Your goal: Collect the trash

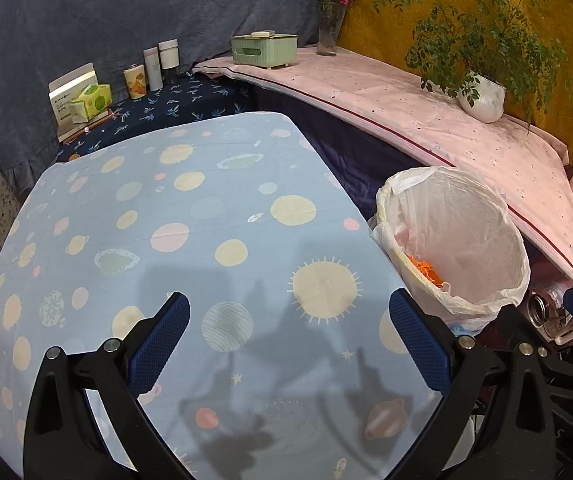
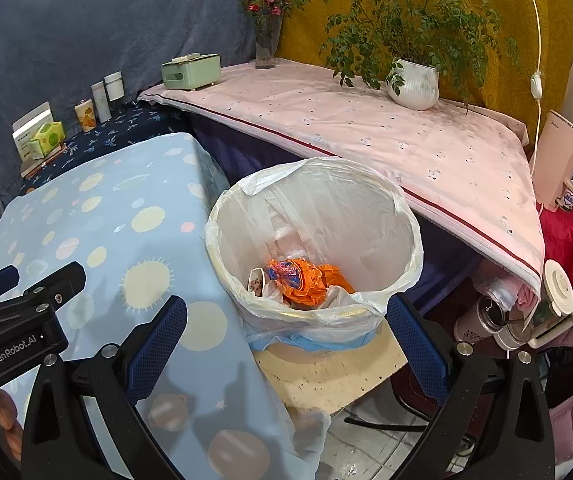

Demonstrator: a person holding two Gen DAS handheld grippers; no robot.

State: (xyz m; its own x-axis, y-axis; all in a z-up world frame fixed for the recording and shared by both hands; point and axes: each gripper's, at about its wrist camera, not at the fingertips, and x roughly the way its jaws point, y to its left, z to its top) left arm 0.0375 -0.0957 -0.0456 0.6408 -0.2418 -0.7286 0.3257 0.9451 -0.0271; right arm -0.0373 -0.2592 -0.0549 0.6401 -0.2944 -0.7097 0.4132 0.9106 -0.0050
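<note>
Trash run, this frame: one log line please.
left gripper: open, empty, over planet tablecloth | right gripper: open, empty, by trash bin | orange wrapper: in bin | tablecloth: no trash visible

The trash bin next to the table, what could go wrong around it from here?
The trash bin stands on a small raised seat beside the table, so a nudge from the open right gripper hovering close by might tip it. The bag liner drapes loosely over the rim and could snag on a finger. The orange wrapper lies inside, so a spill would undo the collecting.
</note>
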